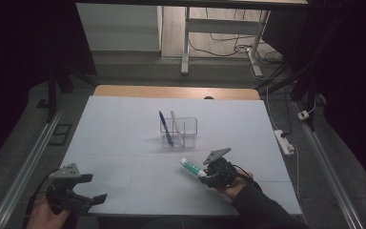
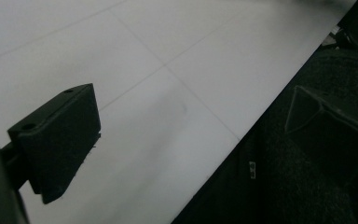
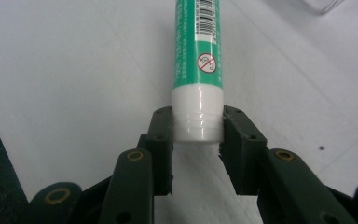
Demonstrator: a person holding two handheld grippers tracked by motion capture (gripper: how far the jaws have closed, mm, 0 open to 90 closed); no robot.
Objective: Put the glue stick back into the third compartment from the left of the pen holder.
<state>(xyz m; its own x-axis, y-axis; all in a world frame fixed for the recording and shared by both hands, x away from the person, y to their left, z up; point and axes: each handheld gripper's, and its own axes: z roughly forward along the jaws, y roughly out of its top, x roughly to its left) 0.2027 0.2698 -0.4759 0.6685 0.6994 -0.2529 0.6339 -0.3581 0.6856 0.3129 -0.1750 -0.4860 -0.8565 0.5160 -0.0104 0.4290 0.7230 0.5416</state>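
A green and white tube [image 1: 190,167] with a white cap lies low over the white table sheet [image 1: 124,138], front centre. My right gripper [image 1: 204,175] is shut on its cap end; in the right gripper view both pads press the white cap [image 3: 198,119] and the tube [image 3: 198,42] points away. Behind it stands a clear plastic organiser [image 1: 178,132] holding a blue pen [image 1: 166,128] and a white pen [image 1: 175,125], both leaning. At the front left corner my left gripper [image 1: 95,187] is open over the sheet's edge, one jaw pad [image 2: 58,140] showing with nothing near it.
The sheet's front edge [image 2: 242,135] runs under my left gripper, with dark floor beyond. A power strip [image 1: 284,142] and cables lie on the floor to the right of the table. Metal rails flank both sides. A table frame [image 1: 186,43] stands at the back.
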